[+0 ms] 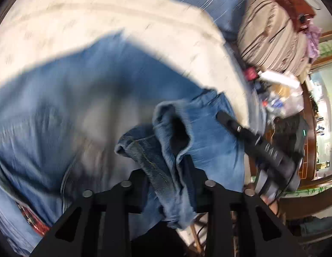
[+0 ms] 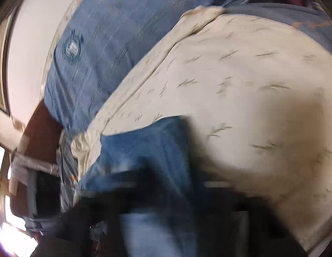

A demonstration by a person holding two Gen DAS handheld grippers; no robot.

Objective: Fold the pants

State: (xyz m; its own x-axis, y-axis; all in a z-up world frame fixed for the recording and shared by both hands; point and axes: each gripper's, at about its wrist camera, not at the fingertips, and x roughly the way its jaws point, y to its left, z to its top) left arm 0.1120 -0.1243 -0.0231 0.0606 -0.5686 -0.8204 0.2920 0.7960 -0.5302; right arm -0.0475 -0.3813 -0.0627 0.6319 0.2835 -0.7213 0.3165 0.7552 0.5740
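Note:
Blue jeans (image 1: 84,111) lie spread on a cream sheet (image 1: 101,21) on a bed. My left gripper (image 1: 166,171) is shut on a bunched hem of the jeans (image 1: 172,132) and holds it above the rest of the denim. My right gripper shows in the left wrist view (image 1: 221,115) as a black body touching the jeans' edge at the right. In the right wrist view my right gripper (image 2: 166,184) is heavily blurred, with jeans fabric (image 2: 148,145) running between its fingers; its jaws look closed on the denim.
A blue striped bedcover (image 2: 105,42) lies beyond the cream sheet (image 2: 241,85). A brown striped pillow (image 1: 271,36) and small clutter (image 1: 279,94) sit at the bed's right side. A wooden headboard (image 2: 41,132) and a window are at the left.

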